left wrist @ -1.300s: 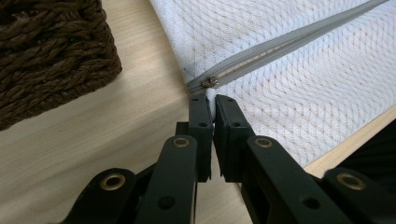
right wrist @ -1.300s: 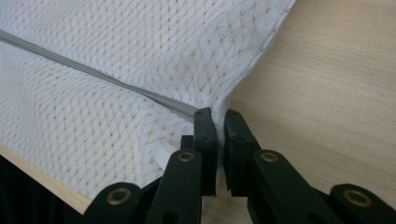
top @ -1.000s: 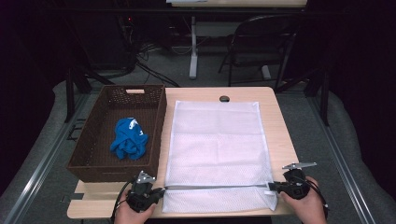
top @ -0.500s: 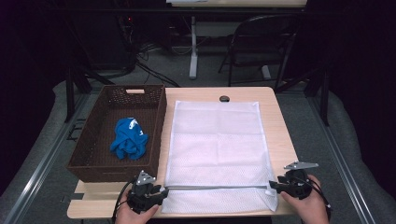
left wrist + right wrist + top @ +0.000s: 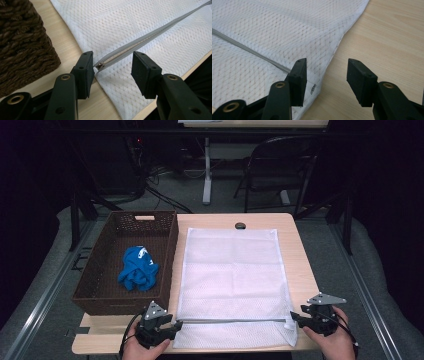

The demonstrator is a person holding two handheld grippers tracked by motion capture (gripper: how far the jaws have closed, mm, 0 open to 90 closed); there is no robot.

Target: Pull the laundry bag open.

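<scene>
Risk of a snagged or missed zipper pull [image 5: 100, 65]: tiny, lying right against one pad, easy to pinch mesh instead and drag the whole white mesh bag [image 5: 232, 280] across the bench [image 5: 300, 250]. Bag flat beside the brown basket [image 5: 100, 290] holding blue cloth [image 5: 137, 267]. Left gripper [image 5: 176, 325] low at the bag's near left corner, jaws just opened, spread around the zipper's end, not pressing. Right gripper [image 5: 295, 317] at the near right corner, jaws just opened, spread, holding nothing.

no legible text, label, brand, number or sign on anything in view
</scene>
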